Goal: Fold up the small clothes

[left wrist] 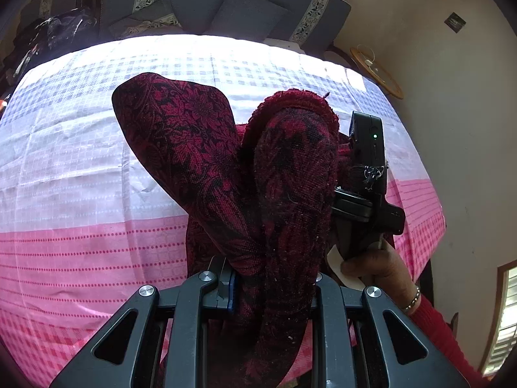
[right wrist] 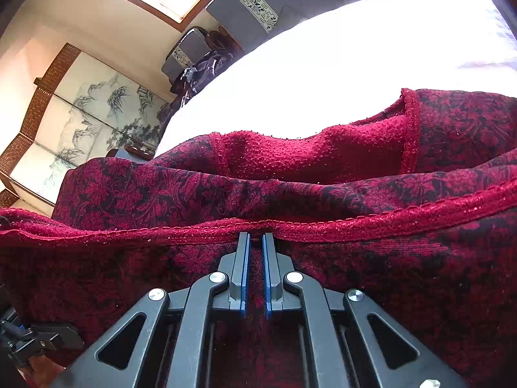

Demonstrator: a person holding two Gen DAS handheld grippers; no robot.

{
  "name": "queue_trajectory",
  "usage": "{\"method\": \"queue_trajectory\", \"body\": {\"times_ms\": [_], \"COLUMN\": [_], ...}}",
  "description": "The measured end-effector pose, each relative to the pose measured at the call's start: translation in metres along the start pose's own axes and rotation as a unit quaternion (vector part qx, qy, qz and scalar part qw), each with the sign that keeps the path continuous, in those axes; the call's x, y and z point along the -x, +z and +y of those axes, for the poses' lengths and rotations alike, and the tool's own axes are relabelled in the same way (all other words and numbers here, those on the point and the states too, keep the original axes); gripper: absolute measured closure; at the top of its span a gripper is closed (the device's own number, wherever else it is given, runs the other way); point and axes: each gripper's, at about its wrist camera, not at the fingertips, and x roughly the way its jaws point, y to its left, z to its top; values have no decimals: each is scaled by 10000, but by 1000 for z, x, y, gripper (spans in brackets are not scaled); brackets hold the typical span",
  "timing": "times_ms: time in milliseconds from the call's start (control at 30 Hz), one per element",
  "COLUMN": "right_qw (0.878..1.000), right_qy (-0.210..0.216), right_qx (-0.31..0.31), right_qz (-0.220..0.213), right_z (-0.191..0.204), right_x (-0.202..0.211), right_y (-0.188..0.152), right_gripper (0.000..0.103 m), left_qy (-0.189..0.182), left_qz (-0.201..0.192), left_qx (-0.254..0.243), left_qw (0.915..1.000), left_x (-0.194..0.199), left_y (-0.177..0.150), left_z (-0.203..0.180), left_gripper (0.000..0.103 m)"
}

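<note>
Two black two-finger grippers clamp one dark red, black-flowered knitted garment (left wrist: 200, 148) above a pink-and-white checked tablecloth (left wrist: 80, 242). Left gripper (left wrist: 271, 287): nearly closed, bunched cloth rising between its fingers. Right gripper (right wrist: 256, 258): blue-padded jaws pinched on a fold under the stitched hem. A hand (left wrist: 378, 265) with a bracelet holds it. No writing is legible.

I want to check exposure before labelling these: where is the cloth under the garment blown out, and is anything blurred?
Left wrist view: the checked tablecloth glares white only along its far edge; the red garment stays sharp. Right wrist view: the tablecloth is washed out to plain white; the garment's hem is crisp; fisheye bends both views.
</note>
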Motion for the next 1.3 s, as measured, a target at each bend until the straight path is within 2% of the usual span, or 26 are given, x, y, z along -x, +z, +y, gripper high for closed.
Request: {"method": "queue_trajectory", "body": {"times_ms": [133, 300, 367, 500, 633, 733, 833, 900, 933, 1000, 1033, 1067, 1100, 1200, 1233, 1300], "right_qw": [9954, 9879, 9867, 9868, 9837, 9800, 9789, 9775, 9762, 9727, 9710, 9690, 9675, 9684, 9682, 9654], "right_qy": [704, 1124, 1278, 1299, 1257, 1261, 1182, 1199, 1236, 1283, 1302, 1344, 1365, 1161, 1075, 831], "right_qx": [-489, -627, -540, -342, -547, -803, -927, -1022, -1091, -1270, -1355, -1421, -1459, -1433, -1448, -1545], "right_qz": [-423, -868, -851, -900, -1166, -1315, -1388, -1401, -1410, -1457, -1481, -1511, -1547, -1680, -1733, -1930], "right_z": [-31, -59, -63, -68, -90, -109, -123, -132, -137, -147, -151, -155, -156, -158, -159, -167], "right_x": [29, 92, 108, 132, 153, 168, 179, 184, 186, 189, 191, 194, 198, 213, 219, 238], "right_y": [-11, -45, -61, -93, -103, -105, -109, -113, -115, -118, -119, -121, -123, -126, -128, -129], "right_gripper": [89, 87, 79, 75, 72, 71, 71, 71, 70, 67, 67, 67, 67, 64, 62, 61], "left_qy": [-159, -380, -467, -752, -1048, -1543, -1792, -2287, -2608, -3538, -3673, -3619, -3467, -2713, -2460, -2135], "left_qz": [33, 110, 127, 213, 385, 645, 631, 641, 617, 587, 530, 330, 86, -404, -551, -752], "left_qx": [7, 260, 346, 674, 865, 914, 765, 876, 1019, 1364, 1384, 1268, 1051, 216, -36, -207], "left_qw": [9999, 9989, 9982, 9947, 9900, 9817, 9788, 9674, 9580, 9235, 9182, 9230, 9320, 9614, 9677, 9738], "left_x": [-5, -19, -26, -47, -83, -114, -128, -130, -129, -125, -120, -110, -99, -69, -61, -54], "left_y": [8, 20, 25, 35, 43, 45, 46, 45, 44, 42, 42, 43, 42, 30, 19, -1], "left_z": [-25, -54, -66, -92, -119, -138, -155, -157, -156, -151, -151, -151, -152, -158, -160, -152], "left_gripper": [81, 81, 81, 81, 81, 77, 68, 58, 56, 55, 55, 55, 55, 55, 55, 53]}}
